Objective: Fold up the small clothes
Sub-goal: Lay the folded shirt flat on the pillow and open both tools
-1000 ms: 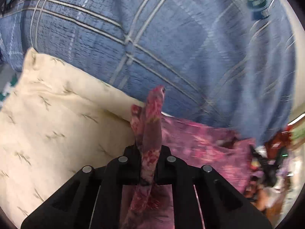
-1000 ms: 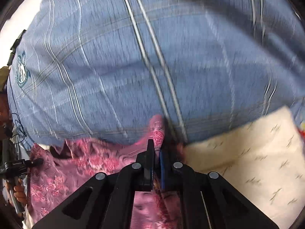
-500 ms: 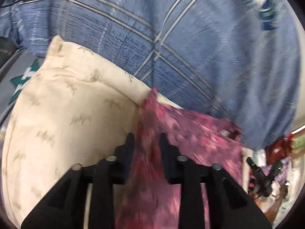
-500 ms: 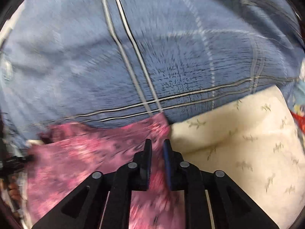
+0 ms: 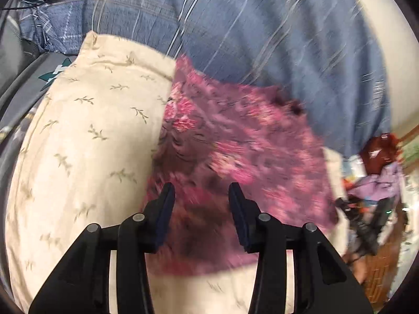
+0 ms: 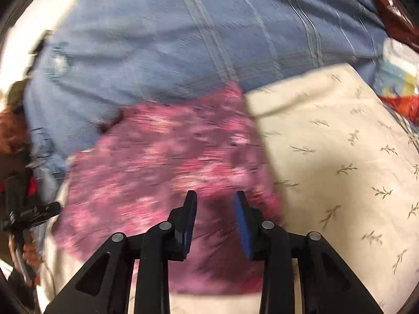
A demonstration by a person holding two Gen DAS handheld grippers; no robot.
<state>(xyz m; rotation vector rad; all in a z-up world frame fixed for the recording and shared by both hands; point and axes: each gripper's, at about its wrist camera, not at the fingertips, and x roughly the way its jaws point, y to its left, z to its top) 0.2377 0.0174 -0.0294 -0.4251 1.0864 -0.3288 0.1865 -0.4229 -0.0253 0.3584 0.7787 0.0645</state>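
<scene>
A small pink and maroon flowered garment [image 5: 235, 151] [image 6: 167, 162] lies spread on a cream pillow with a leaf print [image 5: 86, 136] [image 6: 340, 162]. Both views are blurred by motion. My left gripper [image 5: 200, 193] hovers over the garment's near left part, its jaws opening, with nothing pinched between them. My right gripper [image 6: 215, 200] hovers over the garment's near right part, its jaws opening too, free of the cloth. The garment's far edge reaches a blue checked fabric [image 5: 262, 39] [image 6: 183, 47].
The blue checked fabric fills the far half of both views. Dark grey cloth [image 5: 23, 86] lies to the left of the pillow. Cluttered items, dark red and lilac, sit at the right edge [image 5: 377, 183]. A black device [image 6: 23, 217] shows at the left edge.
Both grippers let go of the garment's corners and drew back toward me. The garment dropped from a pinched-up ridge and now lies flat on the pillow.
</scene>
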